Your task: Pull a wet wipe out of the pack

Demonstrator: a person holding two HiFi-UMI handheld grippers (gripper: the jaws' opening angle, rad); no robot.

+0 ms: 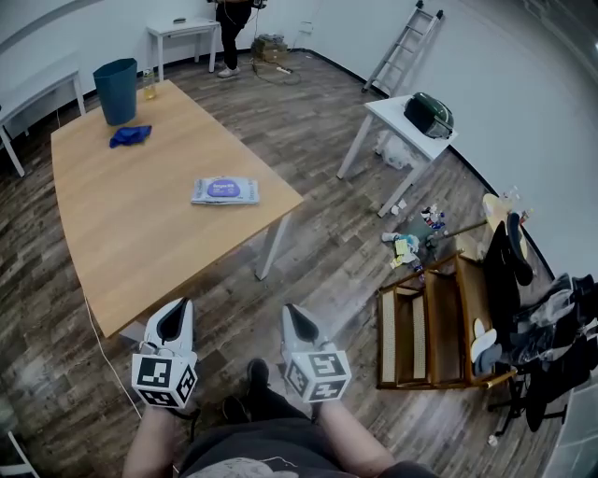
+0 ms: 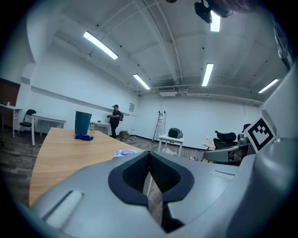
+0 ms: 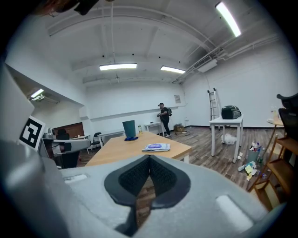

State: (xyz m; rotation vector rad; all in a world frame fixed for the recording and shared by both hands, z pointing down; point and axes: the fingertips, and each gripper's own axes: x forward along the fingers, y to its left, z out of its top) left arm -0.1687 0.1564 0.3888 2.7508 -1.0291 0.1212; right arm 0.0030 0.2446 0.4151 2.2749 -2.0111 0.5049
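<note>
— Why carry the left gripper [image 1: 176, 314] and the right gripper [image 1: 297, 318] so low, side by side, short of the table [image 1: 121, 243]?
— Looks like standing off ahead of the approach. Keeping both sets of jaws pressed together, with nothing between them; no call to open this far out.
— And the pack of wet wipes [image 1: 225, 190]?
— Lying flat near the table's right edge, well apart from both grippers, untouched. Probably set there for an easy reach from this side.
— Anything in the way?
— Only floor and the table's near corner. Farther along the top, a blue cloth [image 1: 130, 136], then a blue bin [image 1: 116, 91], both well clear of the pack. Off right, a wooden rack [image 1: 425, 327] and a white side table [image 1: 392, 114] bearing a dark bag [image 1: 429, 114]. By the far wall, a ladder [image 1: 404, 45] and a person [image 1: 230, 23].
</note>
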